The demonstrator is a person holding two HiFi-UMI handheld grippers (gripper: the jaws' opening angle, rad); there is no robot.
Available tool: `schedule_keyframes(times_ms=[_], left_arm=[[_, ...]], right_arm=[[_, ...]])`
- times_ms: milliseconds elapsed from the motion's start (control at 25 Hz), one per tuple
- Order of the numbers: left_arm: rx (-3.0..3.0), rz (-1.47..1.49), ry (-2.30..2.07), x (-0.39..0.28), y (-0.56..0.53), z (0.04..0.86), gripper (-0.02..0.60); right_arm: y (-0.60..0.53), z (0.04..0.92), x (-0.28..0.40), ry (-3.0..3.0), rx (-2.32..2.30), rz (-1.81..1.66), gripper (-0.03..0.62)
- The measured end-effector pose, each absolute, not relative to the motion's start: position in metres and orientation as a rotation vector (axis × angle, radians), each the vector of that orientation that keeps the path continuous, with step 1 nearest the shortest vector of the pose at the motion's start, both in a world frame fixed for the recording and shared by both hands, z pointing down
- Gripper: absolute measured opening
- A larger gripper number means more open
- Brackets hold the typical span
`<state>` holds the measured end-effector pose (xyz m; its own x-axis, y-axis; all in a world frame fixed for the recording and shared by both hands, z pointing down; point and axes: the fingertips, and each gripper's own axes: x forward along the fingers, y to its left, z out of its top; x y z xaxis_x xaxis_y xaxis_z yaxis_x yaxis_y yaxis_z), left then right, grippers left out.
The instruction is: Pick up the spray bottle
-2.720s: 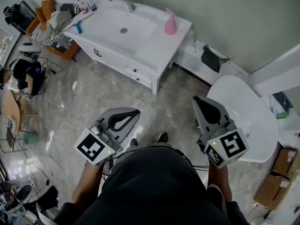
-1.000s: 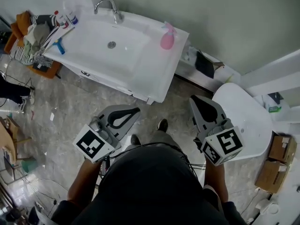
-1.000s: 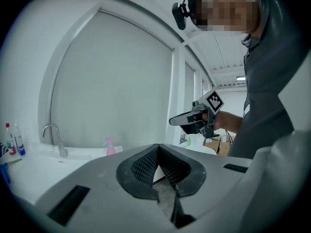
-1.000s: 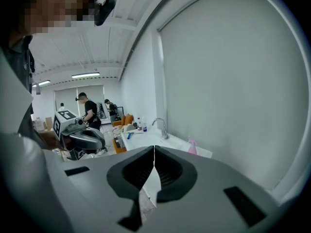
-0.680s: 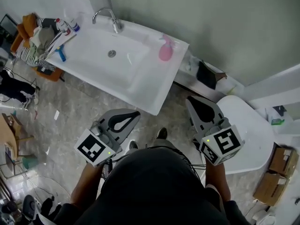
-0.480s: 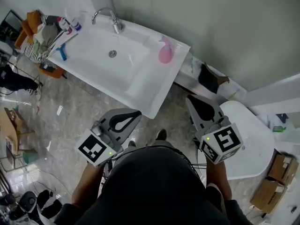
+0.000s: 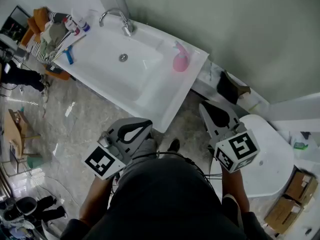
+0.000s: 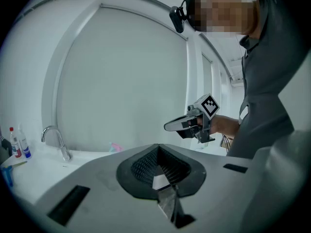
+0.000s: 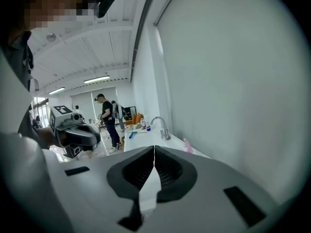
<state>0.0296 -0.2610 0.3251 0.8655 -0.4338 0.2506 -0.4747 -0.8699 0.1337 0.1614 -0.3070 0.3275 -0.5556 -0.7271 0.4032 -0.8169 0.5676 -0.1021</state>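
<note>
Spray bottle (image 7: pixel 180 60) sits nearer than a second ago, yet well beyond reach. Left gripper (image 7: pixel 145 124) and right gripper (image 7: pixel 203 106) are closed, empty.

Grey left claw (image 7: pixel 145 124) and right claw (image 7: pixel 205 107) carry square-marked cubes (image 7: pixel 104 162).

Sink (image 7: pixel 154 95) and spray bottle (image 7: pixel 180 61) nearer than a second ago.

Glossy white sink (image 7: pixel 153 98), shiny metal tap (image 7: pixel 118 18), pink plastic spray bottle (image 7: pixel 180 62), polished stone-look floor (image 7: pixel 75 129)
</note>
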Motion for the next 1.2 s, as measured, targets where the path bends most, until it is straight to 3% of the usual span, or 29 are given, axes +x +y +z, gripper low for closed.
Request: schedule_keyframes(times_ms=[400, 1200], left_arm=[[2.896, 0.263, -0.577, -0.007, -0.337, 0.324, 0.003], [2.902, 0.198, -0.406, -0.023, -0.421, 0.341, 0.003]], right_arm=[[-0.357, 0.317, 0.12, -2.415, 1.37, 0.394, 0.011], [-0.428, 0.323, 0.118, -2.259, 1.483, 0.383, 0.011]])
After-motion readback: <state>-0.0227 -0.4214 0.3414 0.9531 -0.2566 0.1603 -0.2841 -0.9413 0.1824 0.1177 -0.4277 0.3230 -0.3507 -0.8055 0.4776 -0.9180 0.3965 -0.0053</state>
